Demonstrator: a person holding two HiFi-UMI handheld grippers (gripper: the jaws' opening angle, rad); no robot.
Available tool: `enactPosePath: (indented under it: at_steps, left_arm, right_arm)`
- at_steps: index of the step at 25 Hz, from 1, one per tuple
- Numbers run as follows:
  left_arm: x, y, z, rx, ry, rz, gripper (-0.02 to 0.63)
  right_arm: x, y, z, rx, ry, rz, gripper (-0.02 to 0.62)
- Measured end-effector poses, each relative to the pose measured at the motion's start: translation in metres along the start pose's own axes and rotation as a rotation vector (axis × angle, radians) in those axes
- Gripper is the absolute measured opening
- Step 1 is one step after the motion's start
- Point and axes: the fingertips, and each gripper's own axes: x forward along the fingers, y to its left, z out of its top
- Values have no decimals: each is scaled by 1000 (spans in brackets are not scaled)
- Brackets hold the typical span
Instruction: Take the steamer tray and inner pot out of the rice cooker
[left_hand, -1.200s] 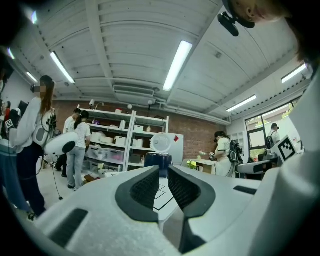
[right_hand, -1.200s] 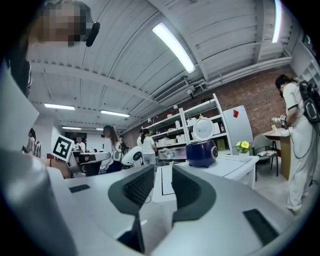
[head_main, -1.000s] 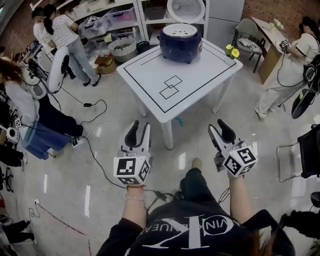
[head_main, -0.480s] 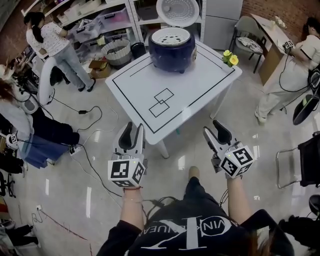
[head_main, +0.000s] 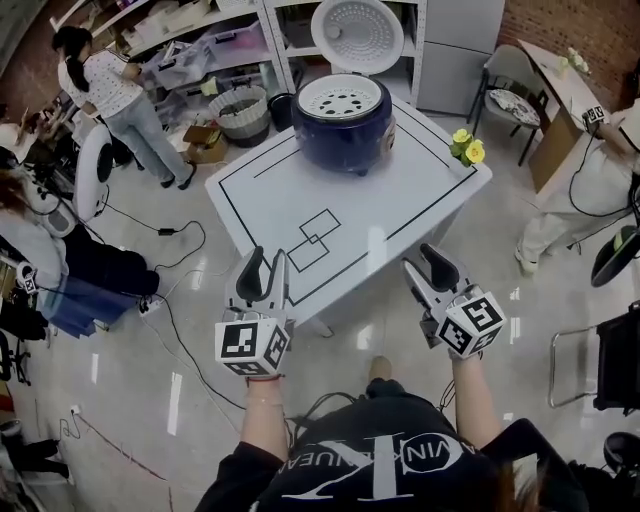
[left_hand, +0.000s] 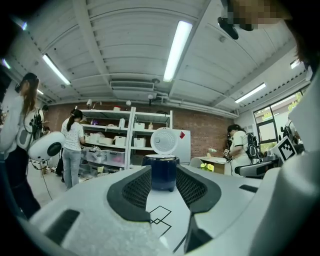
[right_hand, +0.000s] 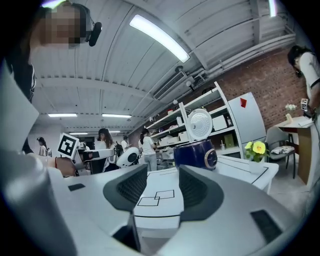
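Observation:
A dark blue rice cooker (head_main: 343, 128) stands at the far side of the white table (head_main: 420, 200), with its round lid (head_main: 357, 34) swung up. A white perforated steamer tray (head_main: 341, 98) sits in its top; the inner pot is hidden beneath. My left gripper (head_main: 265, 268) is open and empty at the table's near edge, far short of the cooker. My right gripper (head_main: 428, 262) is also open and empty; its jaws have just been opening a little. The left gripper view frames the cooker (left_hand: 161, 172) between the jaws; in the right gripper view the cooker (right_hand: 196, 152) lies right of the jaws.
A small vase of yellow flowers (head_main: 466, 150) stands at the table's right corner. Two overlapping black squares (head_main: 315, 240) are drawn on the tabletop. Shelves (head_main: 200, 40) and a person (head_main: 110, 90) are behind left. Cables (head_main: 180, 300) lie on the floor at left.
Both grippers have moved forward toward the table, which now looks larger and nearer. Their tips now reach its near edge. The cooker has not moved on the table.

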Motion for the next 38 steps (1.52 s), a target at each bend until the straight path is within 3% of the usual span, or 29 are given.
enactPosePath:
  at_steps: [14,22,38]
  left_arm:
    - [50,-15,9,-8,-34,73,124]
    - [66,-7,1,-4,9,95,124]
    - [183,55,14,-16,-19,87,124]
  right_arm:
    - [26,-49,21,-63,3,102,181]
    - [47,-65,20,-4,-2,120,181]
    - [175,-99,40,-39,34,196,181]
